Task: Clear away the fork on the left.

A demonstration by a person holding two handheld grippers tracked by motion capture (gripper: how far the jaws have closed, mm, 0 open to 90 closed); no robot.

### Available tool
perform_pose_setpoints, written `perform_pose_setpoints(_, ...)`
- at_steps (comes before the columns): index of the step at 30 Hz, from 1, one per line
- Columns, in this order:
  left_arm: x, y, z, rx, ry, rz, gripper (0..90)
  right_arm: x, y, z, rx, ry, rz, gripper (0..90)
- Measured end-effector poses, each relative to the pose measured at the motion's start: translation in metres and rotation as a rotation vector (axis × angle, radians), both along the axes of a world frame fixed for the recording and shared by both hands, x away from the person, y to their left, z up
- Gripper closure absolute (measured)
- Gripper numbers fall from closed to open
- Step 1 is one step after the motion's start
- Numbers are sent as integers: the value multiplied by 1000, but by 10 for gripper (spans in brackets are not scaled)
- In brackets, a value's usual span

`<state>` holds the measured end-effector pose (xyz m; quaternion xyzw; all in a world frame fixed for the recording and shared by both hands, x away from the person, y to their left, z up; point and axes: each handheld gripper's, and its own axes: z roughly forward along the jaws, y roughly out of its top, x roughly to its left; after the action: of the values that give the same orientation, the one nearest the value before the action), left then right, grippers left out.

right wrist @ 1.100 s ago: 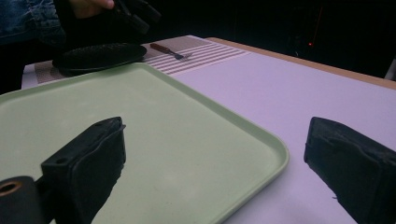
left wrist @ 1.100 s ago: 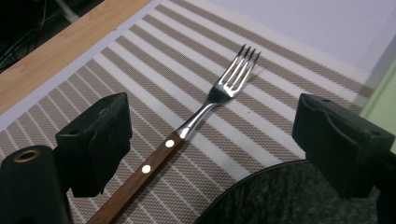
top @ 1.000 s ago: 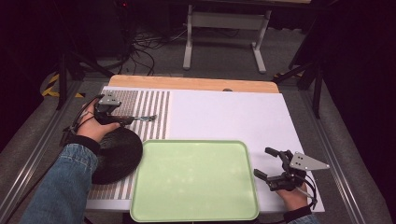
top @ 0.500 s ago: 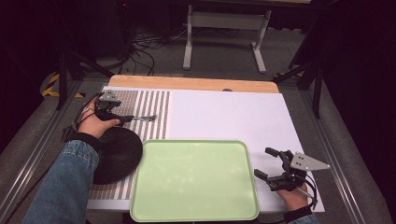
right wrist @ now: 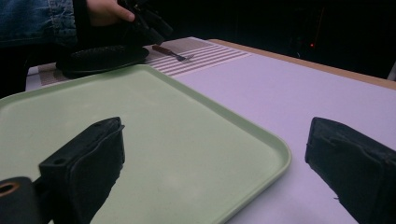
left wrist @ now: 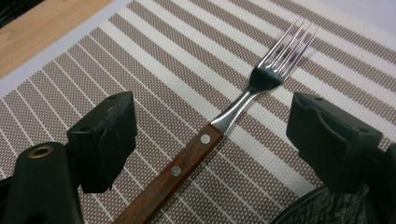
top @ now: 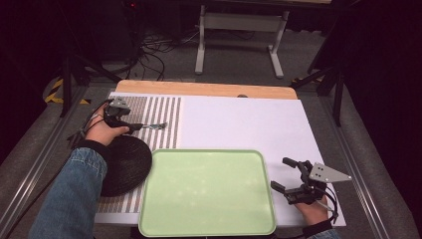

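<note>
Left gripper [left wrist: 205, 135] straddling the fork [left wrist: 219, 126], jaws wide and just closing in, nothing pinched yet.
Fork lies flat between the jaws on the striped placemat [left wrist: 154, 60]; light, stiff, slick steel neck (wooden handle grips better). Right gripper [right wrist: 215, 177] idle, released.

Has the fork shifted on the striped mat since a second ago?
No. The fork lies at the same spot on the striped mat, beyond the black plate; the left gripper straddles its handle, jaws closing, pads apart.

Table evenly lit against dark surroundings; gripper views seem slightly soft up close, without glare.
</note>
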<state>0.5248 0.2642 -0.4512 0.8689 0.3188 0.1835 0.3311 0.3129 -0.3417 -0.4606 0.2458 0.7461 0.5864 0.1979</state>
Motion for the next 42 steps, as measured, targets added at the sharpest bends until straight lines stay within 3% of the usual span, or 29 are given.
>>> perform_pose_setpoints(6, 4, -1, -5, 21, 21, -6, 195, 0, 1, 0, 2, -1, 3, 51)
perform_pose_setpoints(10, 7, -4, -11, 8, 46, -11, 210, -1, 0, 1, 11, -2, 2, 51)
perform_pose_setpoints(19, 13, -6, -18, 45, 74, -15, 241, -2, -1, 1, 20, 0, 5, 51)
perform_pose_setpoints(26, 15, -9, -21, 38, 116, -8, 296, -3, -1, 1, 23, 5, 7, 52)
perform_pose_setpoints(35, 14, -5, -23, 3, 150, 17, 326, -3, -1, 2, 30, 10, 10, 51)
perform_pose_setpoints(42, 12, -5, -17, 37, 189, 8, 423, -2, -2, 1, 41, 21, 16, 51)
